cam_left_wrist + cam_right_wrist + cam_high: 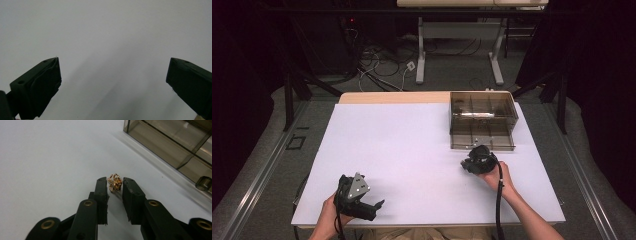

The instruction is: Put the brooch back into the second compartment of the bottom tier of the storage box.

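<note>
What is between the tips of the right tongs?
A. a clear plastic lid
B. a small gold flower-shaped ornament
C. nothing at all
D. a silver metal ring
B: in the right gripper view, a small gold flower-shaped ornament sits between the tips of the right tongs, on the white table.

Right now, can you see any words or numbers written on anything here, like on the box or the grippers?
No words, numbers or signs can be read.
White table: blank.
Smoky clear compartment box: no label to be seen.
Gold flower-shaped ornament: no writing.
Right gripper and left gripper: plain black jaws, no marks.
Grey plate on the left gripper: dots only, no letters.
</note>
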{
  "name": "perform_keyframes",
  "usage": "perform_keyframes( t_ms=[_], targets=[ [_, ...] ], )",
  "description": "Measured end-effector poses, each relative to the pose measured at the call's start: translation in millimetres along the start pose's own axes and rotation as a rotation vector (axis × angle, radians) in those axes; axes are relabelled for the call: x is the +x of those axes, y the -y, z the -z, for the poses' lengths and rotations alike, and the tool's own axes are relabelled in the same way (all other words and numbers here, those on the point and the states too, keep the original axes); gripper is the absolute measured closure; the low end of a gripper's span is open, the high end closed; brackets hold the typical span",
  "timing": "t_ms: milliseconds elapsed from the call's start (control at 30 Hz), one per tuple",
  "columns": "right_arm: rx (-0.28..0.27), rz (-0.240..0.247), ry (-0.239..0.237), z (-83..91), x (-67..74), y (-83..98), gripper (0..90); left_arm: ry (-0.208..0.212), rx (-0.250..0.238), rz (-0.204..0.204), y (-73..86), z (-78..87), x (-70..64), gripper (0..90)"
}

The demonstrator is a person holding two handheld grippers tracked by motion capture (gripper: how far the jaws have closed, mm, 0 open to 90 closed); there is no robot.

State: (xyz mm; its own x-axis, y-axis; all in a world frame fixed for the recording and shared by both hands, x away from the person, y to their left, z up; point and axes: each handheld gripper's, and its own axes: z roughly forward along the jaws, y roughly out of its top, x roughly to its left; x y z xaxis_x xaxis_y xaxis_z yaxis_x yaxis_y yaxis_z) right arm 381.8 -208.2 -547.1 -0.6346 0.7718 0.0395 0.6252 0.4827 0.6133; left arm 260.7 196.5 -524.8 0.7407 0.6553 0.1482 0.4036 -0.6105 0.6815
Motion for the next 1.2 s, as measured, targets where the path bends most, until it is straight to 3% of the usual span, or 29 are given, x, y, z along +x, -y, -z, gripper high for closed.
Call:
perform_keyframes(
  t_ms=[267, 533, 567, 633, 667, 900, 967, 1033, 1067, 1100, 1200],
  targets=[
    [0.023, -0.023, 0.012, 0.4, 1.1, -1.2, 81.2, -0.002, -0.003, 0.000, 0.0, 0.0, -0.4, 0.0],
    [0.025, -0.006, 0.015, 0.0, 3.7, -2.0, 85.2, -0.012, -0.012, 0.002, 0.5, -0.5, -0.6, 0.0],
    [0.067, -0.007, 0.019, 2.8, 4.3, -3.2, 86.2, -0.011, -0.012, 0.002, 0.6, -0.4, -0.4, 0.0],
    [0.061, -0.010, 0.019, 2.4, 4.6, -2.8, 86.3, -0.012, -0.012, 0.001, 0.6, -0.3, -0.4, 0.0],
    [0.010, -0.016, 0.017, -0.5, 5.1, -1.3, 86.6, -0.011, -0.015, 0.002, 0.6, -0.3, -0.8, 0.0],
    [0.047, 0.023, 0.017, 2.9, 6.4, -2.2, 88.9, -0.015, -0.013, 0.003, 0.7, 0.1, -1.0, 0.0],
    [0.042, 0.010, 0.014, 2.6, 8.4, -2.2, 88.9, -0.010, -0.009, 0.002, 0.6, 0.5, -0.8, 0.0],
    [0.025, 0.027, 0.022, 1.7, 8.3, -1.6, 89.0, -0.014, -0.013, 0.002, 0.8, 0.1, -1.1, 0.0],
    [0.075, 0.028, 0.022, 4.9, 8.2, -2.9, 89.0, -0.014, -0.012, 0.002, 0.7, 0.2, -1.2, 0.0],
    [0.034, 0.026, 0.019, 2.8, 8.2, -1.4, 89.1, -0.014, -0.012, 0.001, 0.7, 0.3, -1.1, 0.0],
    [0.060, 0.047, 0.024, 5.7, 7.9, -2.7, 89.1, -0.013, -0.009, 0.001, 0.8, 0.6, -0.7, 0.0]
  ],
)
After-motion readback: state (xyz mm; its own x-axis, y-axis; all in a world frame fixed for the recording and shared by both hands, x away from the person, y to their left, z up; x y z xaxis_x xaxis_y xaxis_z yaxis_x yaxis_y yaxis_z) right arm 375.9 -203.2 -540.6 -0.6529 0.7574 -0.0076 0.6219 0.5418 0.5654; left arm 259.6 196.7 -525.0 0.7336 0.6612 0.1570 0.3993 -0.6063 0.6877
